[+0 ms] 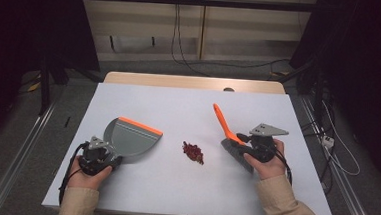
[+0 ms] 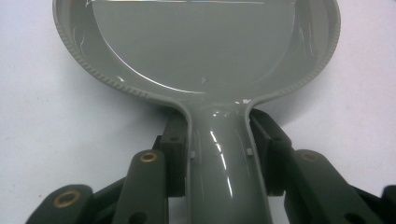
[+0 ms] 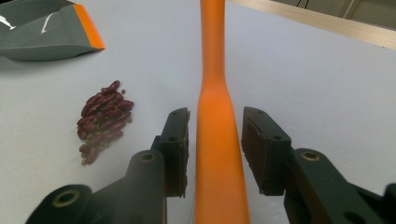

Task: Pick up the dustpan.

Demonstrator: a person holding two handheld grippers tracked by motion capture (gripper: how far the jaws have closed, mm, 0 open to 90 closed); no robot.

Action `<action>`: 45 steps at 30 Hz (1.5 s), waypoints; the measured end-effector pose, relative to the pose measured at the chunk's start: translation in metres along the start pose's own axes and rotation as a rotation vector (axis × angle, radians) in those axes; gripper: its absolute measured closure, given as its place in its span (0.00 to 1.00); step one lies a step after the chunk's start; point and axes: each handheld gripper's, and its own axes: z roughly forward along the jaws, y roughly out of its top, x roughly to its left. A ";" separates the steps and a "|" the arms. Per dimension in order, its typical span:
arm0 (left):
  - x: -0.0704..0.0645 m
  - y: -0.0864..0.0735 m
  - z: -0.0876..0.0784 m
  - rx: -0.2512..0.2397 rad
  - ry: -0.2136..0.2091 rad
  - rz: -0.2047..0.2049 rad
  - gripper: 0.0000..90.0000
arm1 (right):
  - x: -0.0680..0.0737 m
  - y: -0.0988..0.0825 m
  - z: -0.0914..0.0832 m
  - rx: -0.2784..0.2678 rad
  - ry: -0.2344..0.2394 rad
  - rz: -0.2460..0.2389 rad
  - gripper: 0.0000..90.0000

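Left hand-held gripper [image 2: 219, 140] clamped on grey dustpan [image 2: 201, 51] handle, pan pointing away, right hand-held gripper [image 3: 215, 140] gripping orange brush handle [image 3: 212, 93] lengthwise.

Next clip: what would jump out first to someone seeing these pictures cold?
Probably the small heap of dark red beans mid-table on the pale sheet, between two tools. To its left lies a grey plastic dustpan with an orange lip, its handle clamped in the left tongs. To its right, a bright orange brush handle runs between the right tongs, with a gap visible on one side.
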 end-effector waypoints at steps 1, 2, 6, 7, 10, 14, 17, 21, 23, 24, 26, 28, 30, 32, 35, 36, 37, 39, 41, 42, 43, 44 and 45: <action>0.002 0.000 -0.001 -0.010 -0.001 -0.007 0.70 | 0.000 0.000 0.000 0.000 -0.002 0.001 0.69; 0.003 0.001 -0.003 -0.007 -0.004 0.001 0.70 | 0.000 0.000 0.000 0.000 0.000 0.002 0.69; 0.005 0.003 -0.009 -0.017 -0.013 0.032 0.70 | 0.000 0.000 0.000 -0.003 -0.002 0.003 0.69; 0.005 0.004 -0.010 -0.022 -0.017 0.038 0.70 | -0.001 0.000 0.000 -0.003 -0.004 0.004 0.69; 0.005 0.006 -0.017 -0.035 -0.046 0.044 0.70 | -0.001 0.000 0.000 -0.004 -0.003 0.005 0.69; 0.002 0.009 -0.026 -0.037 -0.077 0.079 0.70 | -0.001 0.000 -0.001 -0.005 -0.004 0.005 0.69; -0.003 0.010 -0.031 -0.028 -0.119 0.104 0.70 | -0.001 0.000 0.000 -0.002 -0.003 0.010 0.67; -0.007 0.010 -0.033 -0.024 -0.154 0.134 0.70 | 0.000 0.000 0.000 -0.004 -0.003 0.002 0.65; -0.011 0.010 -0.034 -0.019 -0.172 0.148 0.70 | -0.001 0.000 0.000 -0.008 -0.007 0.002 0.64; -0.013 0.010 -0.035 -0.017 -0.184 0.155 0.70 | -0.001 0.000 -0.001 -0.007 -0.010 0.002 0.63; -0.016 0.009 -0.035 -0.014 -0.204 0.164 0.70 | -0.001 0.000 -0.001 -0.008 -0.009 0.011 0.63; -0.019 0.009 -0.035 -0.012 -0.220 0.182 0.70 | -0.001 0.000 -0.001 -0.010 -0.009 0.008 0.62; -0.022 0.009 -0.035 -0.008 -0.239 0.191 0.70 | -0.001 0.000 -0.001 -0.008 -0.010 0.003 0.62; -0.024 0.009 -0.034 -0.003 -0.252 0.200 0.70 | 0.000 0.000 0.000 -0.009 -0.010 0.002 0.62; -0.026 0.008 -0.032 0.003 -0.265 0.220 0.70 | 0.000 0.000 0.000 -0.010 -0.008 0.007 0.61; -0.028 0.008 -0.031 0.010 -0.269 0.227 0.70 | 0.000 0.001 0.000 -0.010 -0.006 0.008 0.61; -0.029 0.007 -0.030 0.014 -0.273 0.234 0.70 | 0.000 0.001 0.000 -0.008 -0.006 0.010 0.61; -0.032 0.007 -0.027 0.028 -0.287 0.253 0.70 | 0.001 0.001 -0.001 -0.007 -0.006 0.014 0.61; -0.035 0.007 -0.025 0.037 -0.290 0.269 0.70 | 0.001 0.002 -0.002 0.001 -0.007 0.017 0.61; -0.036 0.007 -0.024 0.037 -0.294 0.278 0.70 | 0.002 0.003 -0.003 0.003 -0.010 0.021 0.61; -0.037 0.008 -0.023 0.039 -0.295 0.285 0.70 | 0.002 0.003 -0.004 0.002 -0.004 0.019 0.61; -0.038 0.008 -0.023 0.039 -0.298 0.292 0.70 | 0.002 0.004 -0.005 0.004 -0.004 0.021 0.61; -0.038 0.008 -0.022 0.038 -0.305 0.295 0.70 | 0.002 0.005 -0.006 0.012 -0.009 0.021 0.62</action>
